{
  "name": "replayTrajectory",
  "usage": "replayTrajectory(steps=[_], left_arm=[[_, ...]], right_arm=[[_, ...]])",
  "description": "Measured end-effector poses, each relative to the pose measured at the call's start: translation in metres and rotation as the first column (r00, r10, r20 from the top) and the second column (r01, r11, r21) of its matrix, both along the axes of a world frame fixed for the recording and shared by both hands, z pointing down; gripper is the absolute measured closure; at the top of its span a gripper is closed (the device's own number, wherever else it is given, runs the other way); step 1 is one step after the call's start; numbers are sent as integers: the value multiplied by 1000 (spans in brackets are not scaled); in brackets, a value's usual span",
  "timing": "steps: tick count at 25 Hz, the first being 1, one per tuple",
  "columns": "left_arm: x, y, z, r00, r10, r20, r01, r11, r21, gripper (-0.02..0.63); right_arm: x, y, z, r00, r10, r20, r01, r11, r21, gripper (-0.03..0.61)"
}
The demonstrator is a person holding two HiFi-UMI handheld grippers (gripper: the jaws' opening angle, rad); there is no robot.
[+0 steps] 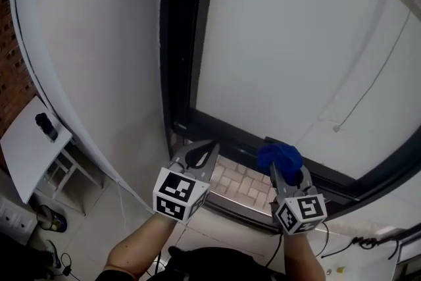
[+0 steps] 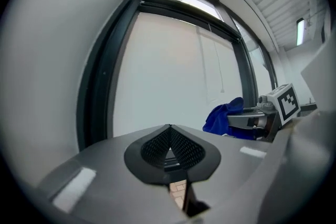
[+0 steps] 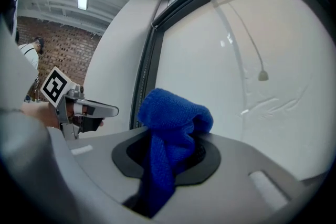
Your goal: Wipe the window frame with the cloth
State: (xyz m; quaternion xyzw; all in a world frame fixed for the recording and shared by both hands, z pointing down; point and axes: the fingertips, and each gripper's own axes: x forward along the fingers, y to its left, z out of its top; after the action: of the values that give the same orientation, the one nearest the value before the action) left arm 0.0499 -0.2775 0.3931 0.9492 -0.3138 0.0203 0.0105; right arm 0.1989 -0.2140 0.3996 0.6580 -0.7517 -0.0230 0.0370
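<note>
Near: left gripper (image 1: 200, 153), jaws closed, nothing betw. them. Right gripper (image 3: 173, 153) clamped on blue cloth (image 3: 173, 113), which bunches above the tips. Cloth looks soft, light, limp, so it likely folds under pressure; mid-bunch hold seems adequate. Beyond: dark window frame (image 1: 227, 131), bottom rail just ahead of cloth, contact unclear. Left upright & corner limit travel; rail runs open to the right. Far: white pane (image 1: 296, 43).

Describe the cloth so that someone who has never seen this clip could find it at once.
Start at the dark window frame around the white pane and follow its bottom rail rightward. The cloth is the bunched rag clamped in the right tool there. It is the only bright blue thing nearby; the left tool beside it holds nothing.
</note>
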Motion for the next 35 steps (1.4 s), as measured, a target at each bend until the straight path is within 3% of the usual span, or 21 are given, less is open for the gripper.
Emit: replayTrajectory(steps=[8, 11, 15, 19, 26, 31, 35], left_arm=[[107, 38, 1, 997, 71, -14, -71, 997, -12, 624], [128, 52, 2, 997, 81, -4, -81, 996, 25, 624], [150, 68, 11, 996, 81, -23, -81, 996, -25, 624], [179, 90, 29, 992, 126, 21, -125, 992, -25, 624], [194, 97, 45, 984, 174, 39, -172, 984, -45, 624], [188, 89, 48, 984, 173, 34, -173, 985, -26, 624], [184, 87, 54, 982, 189, 18, -188, 981, -54, 625]], right_arm=[[95, 67, 5, 997, 81, 0, -81, 996, -20, 486], [123, 90, 11, 994, 105, 20, -105, 994, -25, 486], [148, 108, 19, 993, 111, 34, -110, 993, -38, 488], [166, 123, 28, 989, 137, 51, -135, 990, -44, 489], [184, 130, 37, 977, 198, 75, -195, 980, -45, 491], [180, 127, 44, 969, 233, 78, -229, 972, -59, 492], [179, 126, 44, 963, 257, 76, -253, 966, -58, 492]])
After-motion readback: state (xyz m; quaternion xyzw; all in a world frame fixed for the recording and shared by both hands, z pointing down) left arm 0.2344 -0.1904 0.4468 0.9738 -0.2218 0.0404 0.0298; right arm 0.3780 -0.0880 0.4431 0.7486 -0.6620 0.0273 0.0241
